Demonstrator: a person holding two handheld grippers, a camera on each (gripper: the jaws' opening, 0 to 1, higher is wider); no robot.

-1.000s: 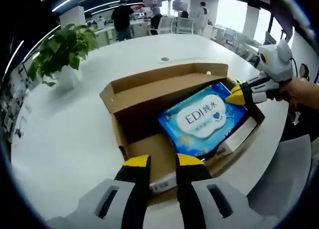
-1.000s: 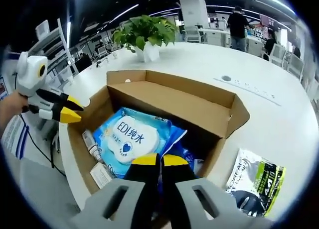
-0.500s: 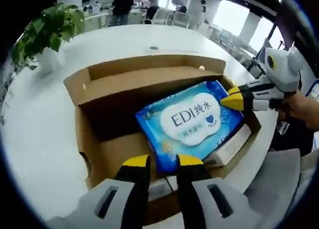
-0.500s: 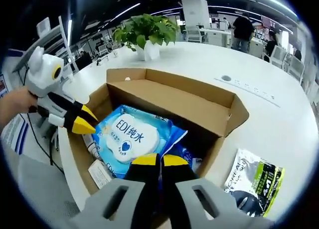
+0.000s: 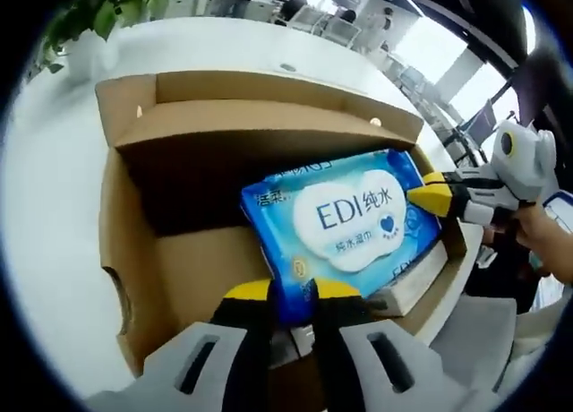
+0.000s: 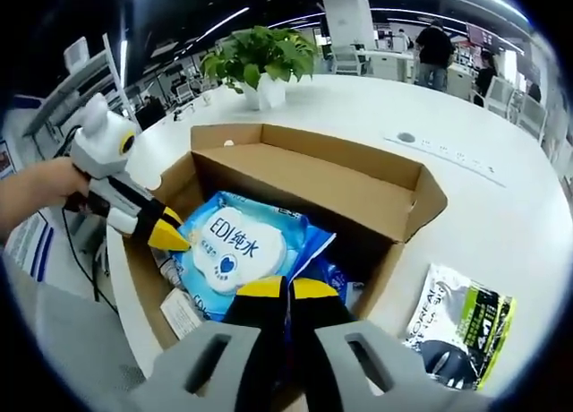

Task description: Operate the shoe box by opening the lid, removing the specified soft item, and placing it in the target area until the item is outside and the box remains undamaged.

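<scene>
A: Now, your left gripper (image 5: 286,291) sits at the wipes (image 5: 345,217), jaws slightly parted; the right gripper (image 6: 286,288) is pinching the pack's other edge.

B: Where's the pack?

A: Inside the open box (image 6: 313,175). Clamp, lift level, clear the walls. White table (image 6: 501,224), plant (image 6: 260,58), office behind.

One open cardboard box (image 6: 295,175), one blue wipes pack (image 6: 235,246), one potted plant (image 6: 260,63), one green-black packet (image 6: 458,327).
</scene>
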